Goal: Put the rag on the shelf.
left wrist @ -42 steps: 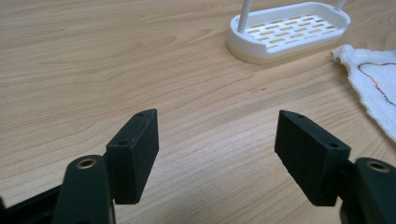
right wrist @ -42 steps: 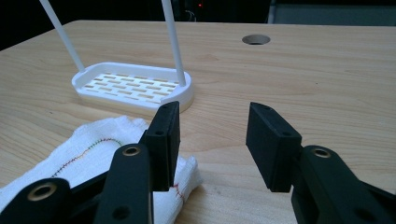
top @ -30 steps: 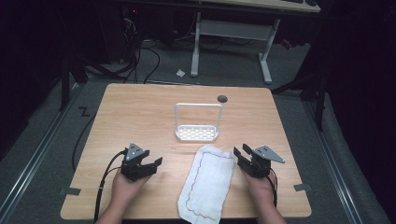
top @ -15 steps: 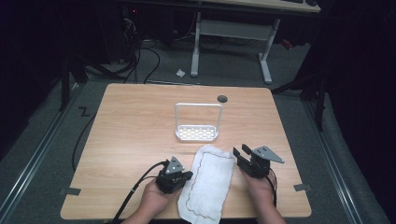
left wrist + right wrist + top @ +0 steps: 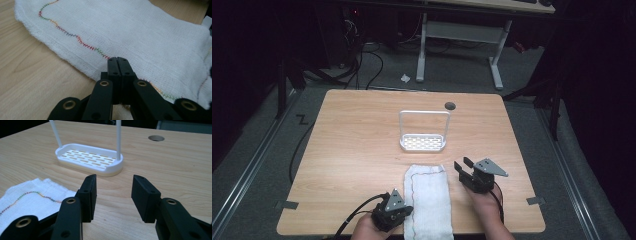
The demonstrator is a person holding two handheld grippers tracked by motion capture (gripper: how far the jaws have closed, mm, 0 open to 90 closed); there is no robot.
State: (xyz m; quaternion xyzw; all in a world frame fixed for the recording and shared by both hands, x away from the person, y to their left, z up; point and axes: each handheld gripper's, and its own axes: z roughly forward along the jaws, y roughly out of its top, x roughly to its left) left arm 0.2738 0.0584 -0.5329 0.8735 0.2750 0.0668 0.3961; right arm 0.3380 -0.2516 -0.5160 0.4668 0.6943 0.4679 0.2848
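Cloth (image 5: 428, 200): white woven rectangle, wavy multicoloured stitching, flat at table's near edge
Left gripper (image 5: 399, 214): jaws pressed together over cloth's left hem; a pinch of fabric cannot be told
Right gripper (image 5: 463, 166): jaws spread apart, empty, just right of cloth
Rack (image 5: 423, 142): white slotted oval tray, upright wire loop, mid-table
Table (image 5: 352, 145): pale wood grain
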